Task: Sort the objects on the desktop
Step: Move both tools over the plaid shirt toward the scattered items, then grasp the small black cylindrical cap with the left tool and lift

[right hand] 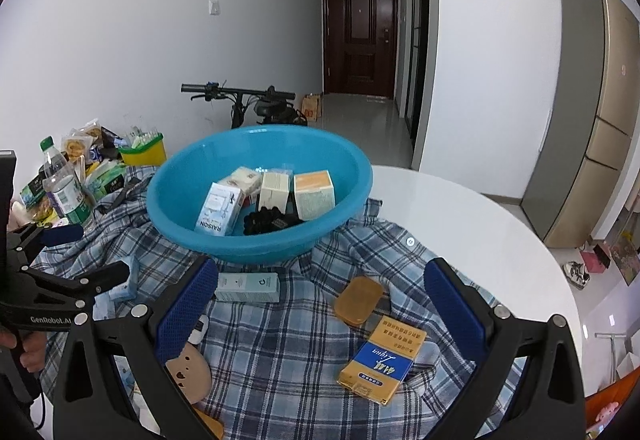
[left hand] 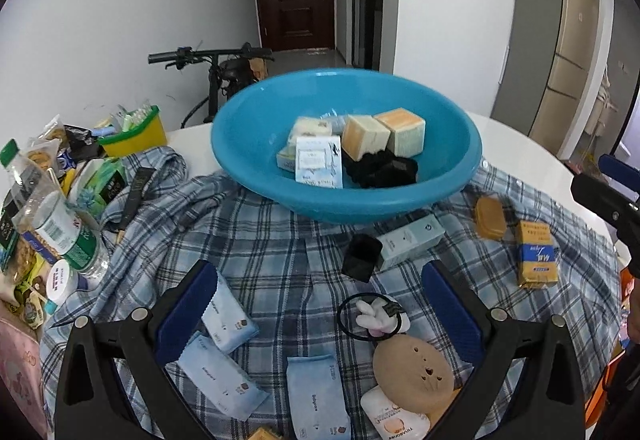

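Two grippers, both mine, hover over a table covered w/ a blue plaid shirt (right hand: 280, 352). Left gripper (left hand: 320, 304) has its jaws spread wide, nothing between them; right gripper (right hand: 320, 300) likewise gapes, holding nothing.

A blue basin (left hand: 440, 192) sits mid-table on the shirt, already holding several small boxes and something black.

Loose items lie in front of it. Nearest my right gripper is a yellow-and-blue carton (right hand: 380, 360), lying flat between the fingers' line of reach, just beside a flat amber soap-like bar (right hand: 358, 299). Carton looks light, stiff cardboard w/ glossy wrap, so prob. a bit slippery; I'd pinch it across its narrow sides, not the flat faces. Shirt under it is soft and could bunch up.

Under my left gripper are pale blue sachets (left hand: 228, 316), thin and floppy, best taken by an edge. A black hair tie w/ a white plush charm (left hand: 372, 314) sits near a tan round puff (left hand: 416, 372); both look soft and very light.
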Demonstrator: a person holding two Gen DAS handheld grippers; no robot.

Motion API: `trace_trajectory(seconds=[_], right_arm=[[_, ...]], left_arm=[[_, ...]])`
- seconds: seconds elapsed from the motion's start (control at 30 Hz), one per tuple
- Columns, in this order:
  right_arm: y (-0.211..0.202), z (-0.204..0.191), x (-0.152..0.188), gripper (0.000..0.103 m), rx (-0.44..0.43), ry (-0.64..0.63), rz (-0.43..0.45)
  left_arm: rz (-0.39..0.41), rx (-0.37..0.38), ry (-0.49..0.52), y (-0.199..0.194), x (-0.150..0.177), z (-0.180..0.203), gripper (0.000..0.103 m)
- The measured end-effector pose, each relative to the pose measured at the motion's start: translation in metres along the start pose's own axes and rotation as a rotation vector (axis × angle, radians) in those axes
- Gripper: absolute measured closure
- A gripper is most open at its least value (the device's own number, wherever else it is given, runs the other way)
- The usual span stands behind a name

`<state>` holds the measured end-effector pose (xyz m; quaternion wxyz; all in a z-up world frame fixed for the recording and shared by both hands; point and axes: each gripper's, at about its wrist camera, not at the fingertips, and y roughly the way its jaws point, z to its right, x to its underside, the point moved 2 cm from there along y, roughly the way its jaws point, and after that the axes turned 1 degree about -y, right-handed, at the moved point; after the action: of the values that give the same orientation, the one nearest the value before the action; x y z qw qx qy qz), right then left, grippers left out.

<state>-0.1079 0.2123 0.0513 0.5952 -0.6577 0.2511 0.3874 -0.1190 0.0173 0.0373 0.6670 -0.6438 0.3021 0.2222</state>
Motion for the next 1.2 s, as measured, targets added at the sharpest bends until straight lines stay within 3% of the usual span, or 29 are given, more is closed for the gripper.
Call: trace_trajectory(seconds=[0.17, 0.27, 0.47, 0.6, 0.8, 0.9, 1.07, 1.2], right_arm=[[0.013, 0.002, 0.006, 0.001, -0.003, 0.007, -0.027], [0.022, 0.004, 0.008, 0.001, -0.005, 0.009, -0.046], [0.037, 0.007, 0.012, 0.001, -0.006, 0.013, -0.079], [0.049, 0.007, 0.013, 0.001, -0.006, 0.017, -0.102], [0.066, 0.009, 0.014, 0.001, -0.007, 0.021, -0.131], [0.073, 0.009, 0.015, 0.001, -0.004, 0.017, -0.144], [0.082, 0.013, 0.018, 0.001, 0.001, 0.026, -0.164], [0.089, 0.016, 0.019, 0.001, 0.006, 0.030, -0.178]], left_arm=[[-0.035, 0.052, 0.036, 0.020, 0.003, 0.010, 0.002], [-0.059, 0.070, 0.057, 0.033, 0.004, 0.015, 0.013], [-0.123, 0.119, 0.049, 0.060, 0.004, 0.015, 0.026], [-0.155, 0.137, 0.056, 0.074, 0.004, 0.015, 0.045], [-0.199, 0.193, 0.057, 0.094, 0.004, 0.018, 0.047], [-0.213, 0.200, 0.063, 0.102, 0.002, 0.020, 0.054], [-0.234, 0.208, 0.061, 0.117, 0.000, 0.019, 0.054], [-0.243, 0.223, 0.055, 0.124, 0.000, 0.020, 0.066]])
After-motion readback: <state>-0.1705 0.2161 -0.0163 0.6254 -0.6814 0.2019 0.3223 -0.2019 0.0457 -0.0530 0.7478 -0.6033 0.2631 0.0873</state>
